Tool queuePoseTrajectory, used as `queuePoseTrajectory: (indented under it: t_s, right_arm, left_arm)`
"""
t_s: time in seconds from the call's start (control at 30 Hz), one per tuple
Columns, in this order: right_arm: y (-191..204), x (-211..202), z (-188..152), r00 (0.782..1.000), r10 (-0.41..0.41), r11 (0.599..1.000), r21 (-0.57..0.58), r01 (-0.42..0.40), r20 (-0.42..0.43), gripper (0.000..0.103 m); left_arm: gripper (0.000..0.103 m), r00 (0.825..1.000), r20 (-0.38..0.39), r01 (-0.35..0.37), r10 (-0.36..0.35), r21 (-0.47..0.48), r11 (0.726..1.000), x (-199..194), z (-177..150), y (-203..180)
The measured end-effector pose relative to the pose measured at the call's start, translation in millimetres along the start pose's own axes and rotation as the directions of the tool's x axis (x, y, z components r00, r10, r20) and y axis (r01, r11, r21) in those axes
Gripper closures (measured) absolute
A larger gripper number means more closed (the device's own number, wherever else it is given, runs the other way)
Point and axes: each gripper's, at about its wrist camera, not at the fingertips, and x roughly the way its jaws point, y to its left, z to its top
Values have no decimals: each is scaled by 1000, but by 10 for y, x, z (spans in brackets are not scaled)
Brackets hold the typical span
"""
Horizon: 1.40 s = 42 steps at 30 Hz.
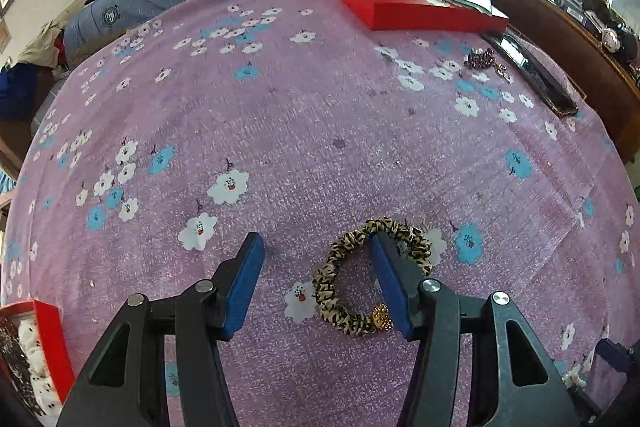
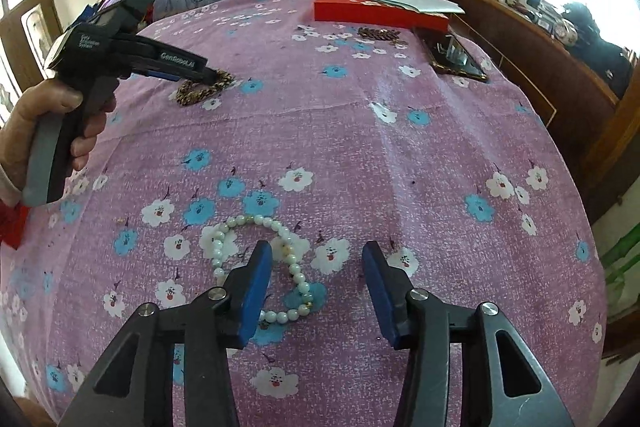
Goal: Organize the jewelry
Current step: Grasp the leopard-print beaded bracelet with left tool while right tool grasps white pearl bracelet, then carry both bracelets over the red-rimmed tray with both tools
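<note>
A leopard-print scrunchie (image 1: 340,303) with a gold bead lies on the purple flowered cloth (image 1: 320,131). My left gripper (image 1: 316,251) is open; its right finger sits inside the scrunchie's ring. The scrunchie (image 2: 192,93) and the left gripper (image 2: 212,75) also show in the right wrist view. A white pearl bracelet (image 2: 292,263) lies on the cloth under my open right gripper (image 2: 318,259), whose left finger stands over the bracelet's ring. A dark beaded piece (image 1: 484,59) lies far right; it also shows in the right wrist view (image 2: 380,35).
A red flat box (image 1: 404,7) with paper on it sits at the far edge. A dark tray (image 1: 536,75) lies at the right edge. An open red box (image 1: 48,339) with white items stands at the lower left. A wooden shelf runs along the right.
</note>
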Motion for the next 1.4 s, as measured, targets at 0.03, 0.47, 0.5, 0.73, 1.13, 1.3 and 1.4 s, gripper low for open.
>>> queuePoseTrajectory:
  t_s: [0.03,0.47,0.5,0.73,1.13,1.3,1.4]
  right_arm:
    - [7,2,2,1000,0,1000,-4,0,1,56]
    - [181,14,85,995,94,995,-36,-94,-13,97]
    - [164,-17,92,994,109,994,-22,-109,-1,97]
    - [153,-318,182,985,147,988,31,-150,94,97]
    - [581,-713,234,956,244,969,-13,-245,162,97]
    - [813,-785,244,940,302,953,-50,-298,160,97]
    - [976,-825,248,932,321,947,-89,-310,167,97]
  left_arm:
    - [48,1000,-6,15,-15,-7,1000,2,-8,5]
    - [99,997,38,70,-70,-7,998,-509,-284,-168]
    - [99,995,52,80,-80,-9,997,-623,-334,-167]
    - [98,977,151,158,-151,-35,987,-1380,-719,-110]
    - [98,910,326,319,-255,-159,934,-2427,-1420,306]
    - [98,903,418,209,-102,-217,954,-2810,-1695,542]
    - [98,899,438,160,-17,-291,943,-2943,-1847,809]
